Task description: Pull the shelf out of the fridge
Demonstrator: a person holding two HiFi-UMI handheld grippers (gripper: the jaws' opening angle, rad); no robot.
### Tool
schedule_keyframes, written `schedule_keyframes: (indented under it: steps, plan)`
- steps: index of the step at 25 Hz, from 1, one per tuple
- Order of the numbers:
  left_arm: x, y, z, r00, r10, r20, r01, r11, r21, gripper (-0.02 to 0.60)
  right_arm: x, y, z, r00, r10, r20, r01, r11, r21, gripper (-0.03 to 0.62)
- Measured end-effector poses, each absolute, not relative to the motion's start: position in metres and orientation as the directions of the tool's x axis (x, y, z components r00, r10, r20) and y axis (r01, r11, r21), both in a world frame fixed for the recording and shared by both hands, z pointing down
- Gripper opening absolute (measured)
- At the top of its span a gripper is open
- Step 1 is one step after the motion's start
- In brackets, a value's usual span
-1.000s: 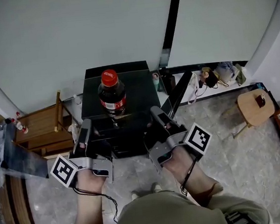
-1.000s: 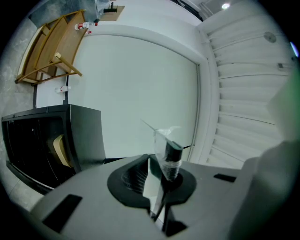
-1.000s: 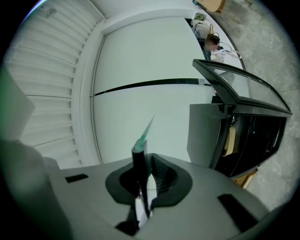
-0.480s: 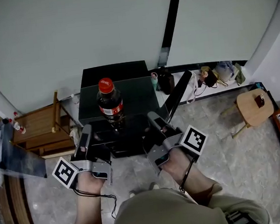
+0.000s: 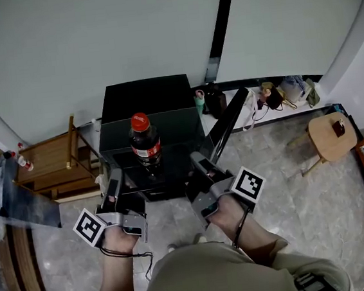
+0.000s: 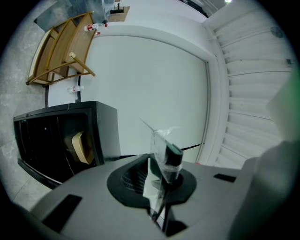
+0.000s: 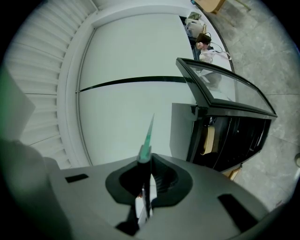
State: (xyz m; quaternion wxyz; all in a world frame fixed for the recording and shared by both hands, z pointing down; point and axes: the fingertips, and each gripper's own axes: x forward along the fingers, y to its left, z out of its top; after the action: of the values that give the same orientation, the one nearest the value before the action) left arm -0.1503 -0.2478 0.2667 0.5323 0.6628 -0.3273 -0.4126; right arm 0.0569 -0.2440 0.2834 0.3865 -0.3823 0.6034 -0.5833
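Clear glass with a green-tinted edge makes up the thin, flat, rectangular shelf (image 5: 179,132), and you hold it roughly level in the air, out of the cabinet and over the open front of the fridge (image 5: 144,95). The fridge is a low, boxy, glossy black cabinet standing on a grey marbled stone floor (image 5: 292,207). Its black-framed glass door (image 5: 230,122) stands swung out to the right.

A dark plastic cola bottle (image 5: 144,142) with a red cap and a red label stands upright on the shelf, between your two hands.

Your left claw (image 5: 115,176) is pressed together on the shelf's near left edge. In the left gripper view the claw (image 6: 161,185) pinches the pane (image 6: 167,152) where a teal trim, wrapped in crinkled clear film, caps the glass. The fridge (image 6: 51,140) sits beyond it to the left.

Your right claw (image 5: 195,157) pinches the near right edge in the same way. In the right gripper view its grey moulded pads close on the thin green sliver of glass (image 7: 149,136), which rises from the claw (image 7: 145,187). The open door (image 7: 225,93) and the dark fridge interior (image 7: 234,136) lie to the right.

A slatted wooden rack (image 5: 55,164) stands left of the fridge. A round wooden stool (image 5: 329,139) stands well off to the right.
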Motion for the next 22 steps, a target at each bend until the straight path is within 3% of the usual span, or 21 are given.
schedule_keyframes:
  steps: [22]
  plan:
    - [-0.151,-0.2494,0.2717,0.45,-0.873,-0.187,0.012,-0.204,0.979,0.019,0.0562,-0.2454,0.288,-0.423,-0.906,-0.003,-0.011,0.009,-1.0,0.003]
